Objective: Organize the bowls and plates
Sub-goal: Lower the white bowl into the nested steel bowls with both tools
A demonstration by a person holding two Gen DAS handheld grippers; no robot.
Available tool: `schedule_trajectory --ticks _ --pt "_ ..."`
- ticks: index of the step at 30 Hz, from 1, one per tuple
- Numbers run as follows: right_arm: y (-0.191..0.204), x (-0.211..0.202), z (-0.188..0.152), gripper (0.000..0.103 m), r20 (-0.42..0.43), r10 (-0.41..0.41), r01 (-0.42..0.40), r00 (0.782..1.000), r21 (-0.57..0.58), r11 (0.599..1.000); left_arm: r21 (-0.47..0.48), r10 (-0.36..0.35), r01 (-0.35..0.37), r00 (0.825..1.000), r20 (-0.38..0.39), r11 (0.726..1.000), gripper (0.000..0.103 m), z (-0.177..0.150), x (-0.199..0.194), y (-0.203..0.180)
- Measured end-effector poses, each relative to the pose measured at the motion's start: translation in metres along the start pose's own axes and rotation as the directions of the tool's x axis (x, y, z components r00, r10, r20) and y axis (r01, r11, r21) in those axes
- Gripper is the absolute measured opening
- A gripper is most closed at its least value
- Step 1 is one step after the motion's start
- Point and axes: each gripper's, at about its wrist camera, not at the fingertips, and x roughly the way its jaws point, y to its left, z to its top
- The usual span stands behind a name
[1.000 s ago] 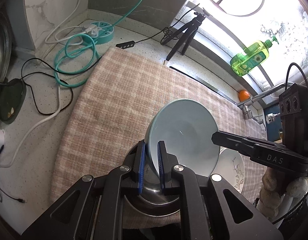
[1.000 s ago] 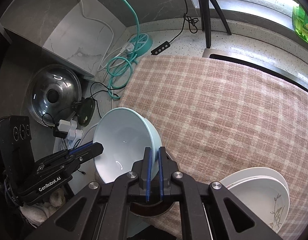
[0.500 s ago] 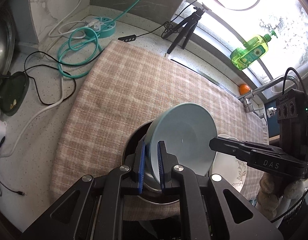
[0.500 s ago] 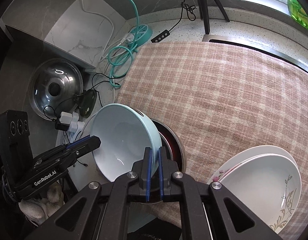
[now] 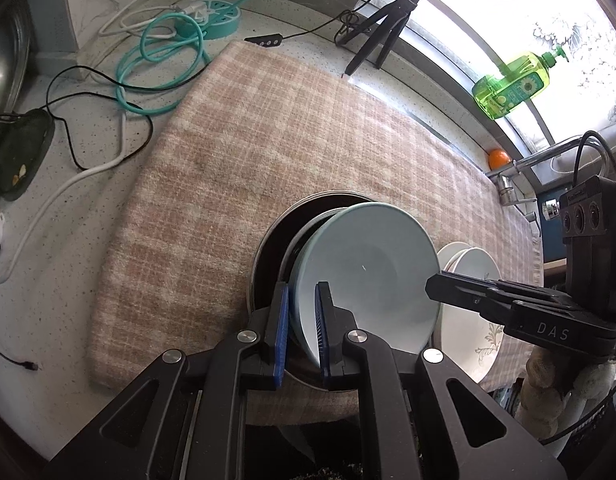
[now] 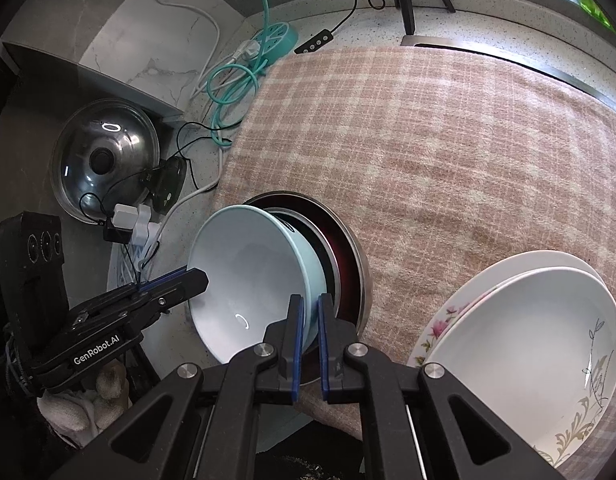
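A steel lid (image 6: 103,160) and tangled cables (image 5: 155,64) crowd the tabletop's left edge. Left tool (image 5: 301,334) and right tool (image 6: 308,344) each pinch the pale-blue bowl's (image 5: 368,276) rim — tilted over a dark steel-rimmed bowl (image 6: 348,248) near the plaid cloth's (image 5: 247,152) front edge. 2 white plates (image 6: 528,328) sit right, partly cut off.

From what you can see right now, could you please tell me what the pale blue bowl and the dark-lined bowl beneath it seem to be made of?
Pale blue bowl: probably glazed ceramic, glossy, given its sharp light reflection. Dark-lined bowl: likely stainless steel, judging by its shiny grey rim; the dark red lining is unclear.
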Motion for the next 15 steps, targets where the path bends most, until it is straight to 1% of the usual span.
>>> schedule_trajectory --ticks 11,15 --pt "-0.003 0.007 0.001 0.008 -0.012 -0.003 0.003 1.000 0.009 1.000 -0.002 0.009 -0.009 1.000 -0.005 1.000 0.010 0.001 0.004 0.001" --pt "-0.005 0.011 0.002 0.008 -0.019 -0.008 0.008 1.000 0.009 1.000 -0.004 0.003 -0.003 1.000 -0.004 1.000 0.010 0.002 0.005 0.002"
